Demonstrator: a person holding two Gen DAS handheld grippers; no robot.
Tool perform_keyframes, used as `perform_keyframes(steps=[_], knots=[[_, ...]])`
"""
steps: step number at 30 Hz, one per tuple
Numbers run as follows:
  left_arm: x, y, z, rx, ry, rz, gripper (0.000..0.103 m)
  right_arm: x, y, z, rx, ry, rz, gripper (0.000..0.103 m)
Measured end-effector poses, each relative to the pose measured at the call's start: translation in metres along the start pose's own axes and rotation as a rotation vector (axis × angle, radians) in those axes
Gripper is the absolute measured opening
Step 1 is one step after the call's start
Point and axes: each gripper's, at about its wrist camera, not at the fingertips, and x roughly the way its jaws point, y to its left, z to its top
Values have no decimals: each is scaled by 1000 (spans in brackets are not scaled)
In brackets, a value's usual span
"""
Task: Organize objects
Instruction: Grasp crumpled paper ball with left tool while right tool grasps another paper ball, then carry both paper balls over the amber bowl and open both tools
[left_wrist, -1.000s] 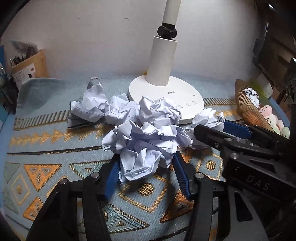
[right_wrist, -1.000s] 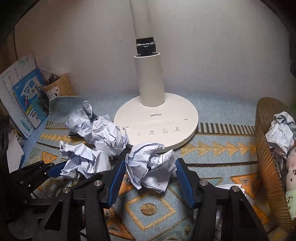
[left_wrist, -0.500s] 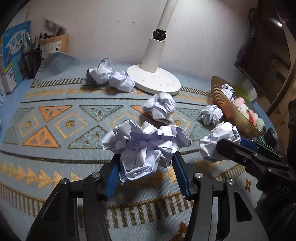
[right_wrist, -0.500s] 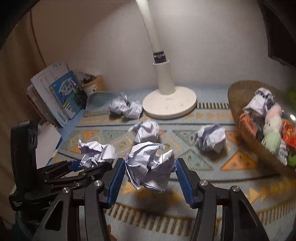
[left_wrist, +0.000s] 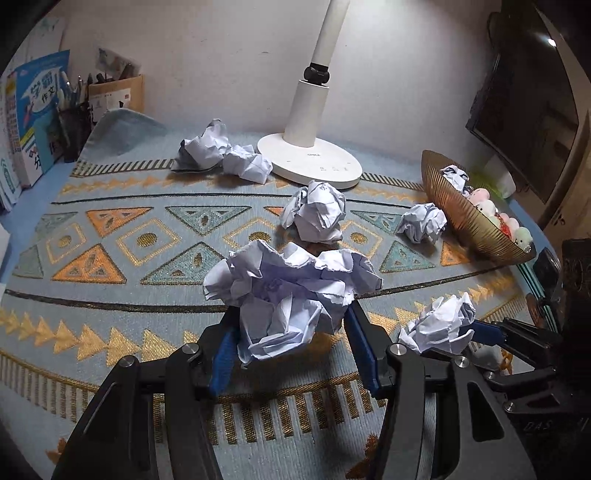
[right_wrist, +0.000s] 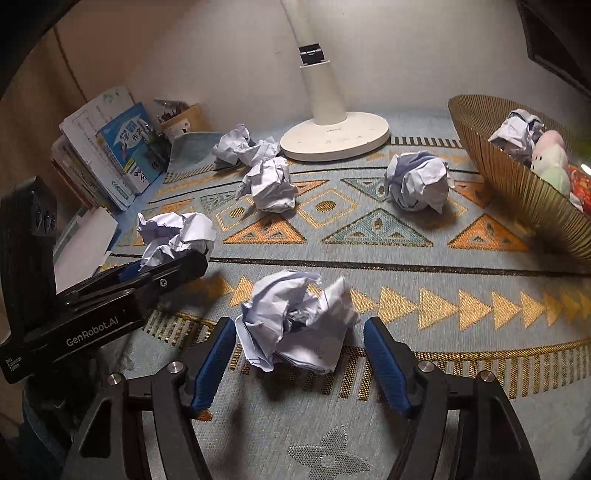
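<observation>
My left gripper is shut on a crumpled white paper ball and holds it above the patterned cloth. My right gripper is open; another paper ball is loose between its blue pads, with gaps on both sides. In the left wrist view that ball shows at the right gripper's tips. In the right wrist view the left gripper's ball shows at the left. Two loose balls lie mid-cloth and two more by the lamp.
A white desk lamp stands at the back. A ribbed gold bowl with a paper ball and plush toys sits at the right. Books and a pen box stand at the back left.
Both grippers have pulled back from the lamp toward the front of the cloth, each carrying a ball. The right gripper has opened and let go of its ball.
</observation>
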Motion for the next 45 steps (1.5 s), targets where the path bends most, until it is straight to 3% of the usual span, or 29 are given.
perform_keyframes(steps=[9,11,16,19,23,28,32,36,37,38,39,45], knots=[[0,-3,-1,12,1,-3,53,6,10,-1,-43,1,-29,69],[0,-2,-1,11,1,-2,53,6,11,-2,-49,5,-28,55],[-1,-8,0,38,1,17,53,-13,4,-2,-13,-75,3,54],[-12,-27,11,71,-18,-30,53,-36,-11,3,45,-128,17,54],[-25,-73,50,148,-74,-136,53,-98,-35,31,61,-279,-98,54],[1,-133,106,199,-76,-247,53,-165,-90,73,203,-440,-352,55],[37,-171,131,231,-27,-281,53,-171,-135,95,322,-434,-398,55],[65,-198,138,263,1,-288,53,-157,-159,110,360,-408,-416,55],[70,-202,140,263,5,-293,59,-153,-164,113,367,-402,-412,57],[76,-206,141,263,11,-285,73,-149,-168,116,375,-390,-412,66],[80,-208,142,260,9,-272,79,-146,-172,116,386,-392,-415,72],[79,-197,133,237,35,-305,81,-145,-184,99,416,-382,-400,72]])
